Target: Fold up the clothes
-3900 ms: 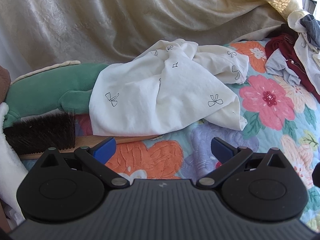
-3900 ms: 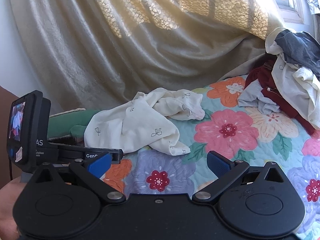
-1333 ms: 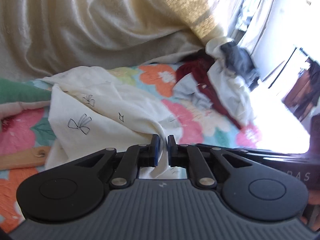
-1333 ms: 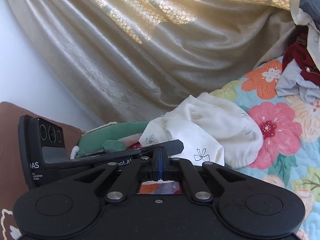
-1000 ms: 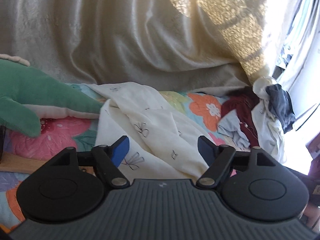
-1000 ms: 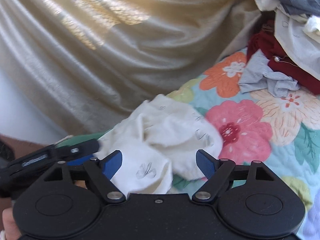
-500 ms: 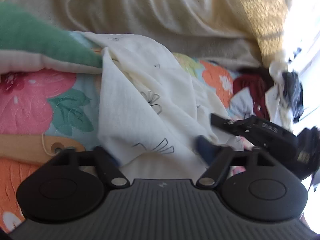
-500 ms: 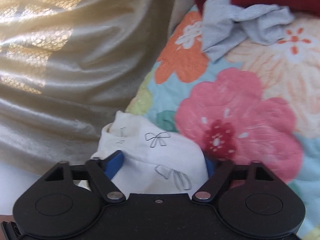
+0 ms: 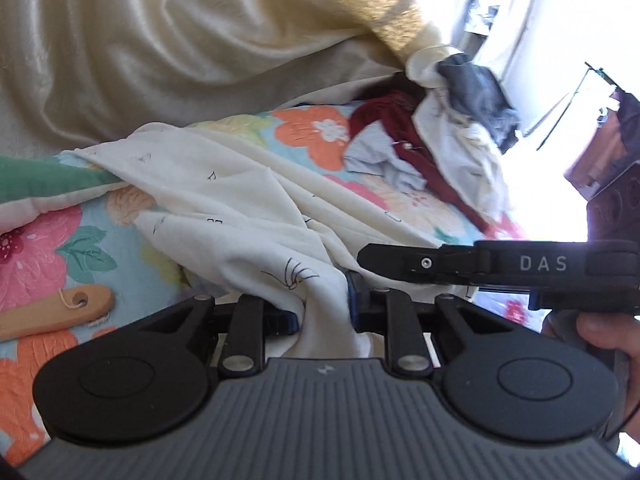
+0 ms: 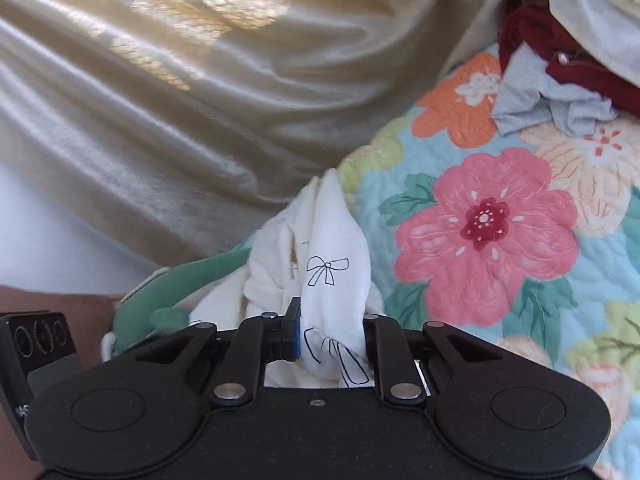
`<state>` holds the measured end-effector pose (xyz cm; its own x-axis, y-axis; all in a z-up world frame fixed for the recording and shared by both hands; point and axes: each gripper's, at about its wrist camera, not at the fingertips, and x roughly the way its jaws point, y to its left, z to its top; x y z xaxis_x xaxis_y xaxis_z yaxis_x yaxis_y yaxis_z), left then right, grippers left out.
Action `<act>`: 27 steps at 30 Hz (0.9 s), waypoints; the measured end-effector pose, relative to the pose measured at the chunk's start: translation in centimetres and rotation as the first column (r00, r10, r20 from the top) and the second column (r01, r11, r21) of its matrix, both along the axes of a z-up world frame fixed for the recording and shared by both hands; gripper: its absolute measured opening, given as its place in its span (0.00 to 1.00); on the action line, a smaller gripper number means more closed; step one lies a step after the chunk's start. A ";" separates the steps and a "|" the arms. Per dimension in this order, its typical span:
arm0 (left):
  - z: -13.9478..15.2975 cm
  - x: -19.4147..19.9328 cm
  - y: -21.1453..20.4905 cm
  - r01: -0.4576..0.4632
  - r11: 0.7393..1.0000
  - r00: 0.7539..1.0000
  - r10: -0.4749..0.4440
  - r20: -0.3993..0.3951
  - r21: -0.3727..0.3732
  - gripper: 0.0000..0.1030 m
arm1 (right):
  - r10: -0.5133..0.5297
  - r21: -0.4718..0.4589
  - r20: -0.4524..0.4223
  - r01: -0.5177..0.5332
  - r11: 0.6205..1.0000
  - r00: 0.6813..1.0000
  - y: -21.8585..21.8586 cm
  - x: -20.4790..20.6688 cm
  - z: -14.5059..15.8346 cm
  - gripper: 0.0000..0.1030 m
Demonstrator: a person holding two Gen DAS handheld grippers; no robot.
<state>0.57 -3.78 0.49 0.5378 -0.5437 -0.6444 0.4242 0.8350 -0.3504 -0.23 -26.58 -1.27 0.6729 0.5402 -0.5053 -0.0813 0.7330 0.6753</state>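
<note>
A cream garment printed with small black bows (image 9: 240, 200) lies crumpled across the floral quilt (image 10: 500, 240) of the bed, one end resting against a green plush toy (image 9: 44, 176). The left gripper (image 9: 322, 312) has its fingers pinching a bunched fold of this cloth, and the right gripper (image 10: 330, 336) has its fingers pinching another fold, the fabric rising in a peak just ahead of it.

A wooden brush handle (image 9: 56, 312) lies on the quilt just beside the garment's left edge. At the far end of the bed a heap of other clothes (image 9: 440, 140), dark red, grey and white, sits well apart from the cream garment. A pale gold curtain (image 10: 180, 80) hangs behind everything.

Only the left wrist view shows the brush handle, the body of the right gripper crossing from the right, marked "DAS", and the person's hand (image 9: 608, 332) on it. Only the right wrist view shows a brown cushion (image 10: 52, 300) at the left.
</note>
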 end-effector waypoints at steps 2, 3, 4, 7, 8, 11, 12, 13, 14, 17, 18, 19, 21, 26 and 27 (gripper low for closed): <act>1.0 -1.6 -0.7 0.010 1.000 1.000 -0.010 -0.008 0.019 0.19 | 0.019 0.000 0.024 -0.019 1.000 1.000 -0.3 -2.2 1.0 0.19; 1.6 -2.5 -1.5 0.013 0.998 1.000 -0.012 -0.010 0.053 0.19 | 0.030 -0.008 0.029 -0.030 1.000 0.999 -0.4 -3.3 1.5 0.19; 2.2 -3.4 -2.3 0.016 0.996 1.000 -0.015 -0.009 0.088 0.17 | 0.046 -0.033 0.031 -0.045 0.998 0.998 -0.4 -4.3 2.0 0.19; 4.6 -6.1 -4.8 0.026 0.987 0.998 -0.034 0.047 0.159 0.16 | 0.076 -0.092 0.046 -0.071 0.993 0.996 -1.2 -6.5 4.1 0.19; 5.5 -6.8 -5.3 0.043 0.985 0.997 -0.053 0.054 0.169 0.16 | 0.079 -0.103 0.053 -0.073 0.992 0.995 -1.6 -7.2 4.8 0.19; 8.9 -9.3 -6.7 0.099 0.971 0.989 -0.121 0.085 0.219 0.17 | 0.108 -0.087 0.087 -0.100 0.991 0.990 -3.0 -9.6 7.5 0.19; 10.1 -10.1 -7.1 0.110 0.965 0.986 -0.136 0.093 0.238 0.17 | 0.116 -0.094 0.097 -0.106 0.990 0.989 -3.2 -10.4 8.6 0.19; 11.2 -10.7 -7.5 0.126 0.957 0.983 -0.155 0.095 0.261 0.17 | 0.122 -0.104 0.107 -0.111 0.988 0.987 -3.4 -11.3 9.6 0.19; 12.3 -11.2 -8.1 0.146 0.946 0.980 -0.179 0.091 0.288 0.17 | 0.124 -0.106 0.109 -0.112 0.988 0.986 -3.6 -12.1 10.6 0.19; 15.5 -12.5 -9.7 0.193 0.919 0.969 -0.234 0.082 0.343 0.17 | 0.163 -0.190 0.095 -0.143 0.971 0.982 -3.8 -13.6 13.7 0.19; 16.5 -13.0 -10.0 0.199 0.915 0.965 -0.246 0.095 0.351 0.17 | 0.183 -0.235 0.087 -0.158 0.959 0.979 -3.7 -14.0 14.7 0.19; 17.5 -13.6 -10.2 0.204 0.911 0.960 -0.257 0.106 0.359 0.17 | 0.211 -0.280 0.085 -0.180 0.943 0.974 -3.5 -14.4 15.9 0.19; 19.3 -14.9 -10.1 0.188 0.911 0.967 -0.237 0.094 0.366 0.17 | 0.264 -0.344 0.085 -0.220 0.913 0.961 -3.0 -15.2 18.1 0.19; 21.9 -19.3 -8.0 0.123 0.936 0.961 -0.195 0.194 0.329 0.17 | 0.325 -0.380 0.122 -0.258 0.888 0.938 -1.7 -17.5 22.7 0.18; 21.8 -20.1 -7.4 0.105 0.945 0.965 -0.173 0.200 0.310 0.17 | 0.333 -0.377 0.129 -0.264 0.888 0.934 -1.5 -17.9 23.3 0.18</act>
<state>-19.56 -11.17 22.31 0.6177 -0.4277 -0.6600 0.5817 0.8132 0.0175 -18.12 -28.10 22.05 0.6069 0.5429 -0.5805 -0.4317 0.8384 0.3327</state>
